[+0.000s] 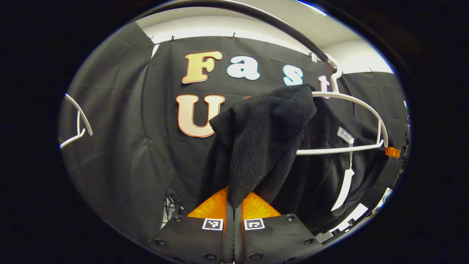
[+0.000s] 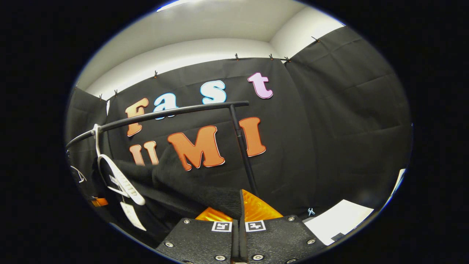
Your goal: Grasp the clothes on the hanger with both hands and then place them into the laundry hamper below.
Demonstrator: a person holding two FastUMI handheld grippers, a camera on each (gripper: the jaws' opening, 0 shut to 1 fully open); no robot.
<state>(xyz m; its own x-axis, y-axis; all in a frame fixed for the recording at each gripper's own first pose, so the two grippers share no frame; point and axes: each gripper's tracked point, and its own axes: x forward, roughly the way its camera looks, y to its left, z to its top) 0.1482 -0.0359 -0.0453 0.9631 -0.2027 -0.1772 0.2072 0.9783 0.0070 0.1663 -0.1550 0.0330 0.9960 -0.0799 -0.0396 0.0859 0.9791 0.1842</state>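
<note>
A black knitted garment (image 1: pixel 263 135) hangs over the left end of a white hanger (image 1: pixel 366 106) that hooks on a dark rail (image 1: pixel 278 25). My left gripper (image 1: pixel 233 200) is shut on a fold of this knit at the bottom centre of the left gripper view. In the right gripper view the same black garment (image 2: pixel 183 187) stretches from the white hanger (image 2: pixel 121 179) at the left toward my right gripper (image 2: pixel 240 203), which is shut on its ribbed edge. White tags (image 1: pixel 346 183) dangle from the garment.
The rail (image 2: pixel 165 113) rests on a thin dark upright post (image 2: pixel 243 154). A second white hanger (image 1: pixel 77 124) shows at the far left of the left gripper view. A pale floor patch (image 2: pixel 340 220) lies at the lower right of the right gripper view.
</note>
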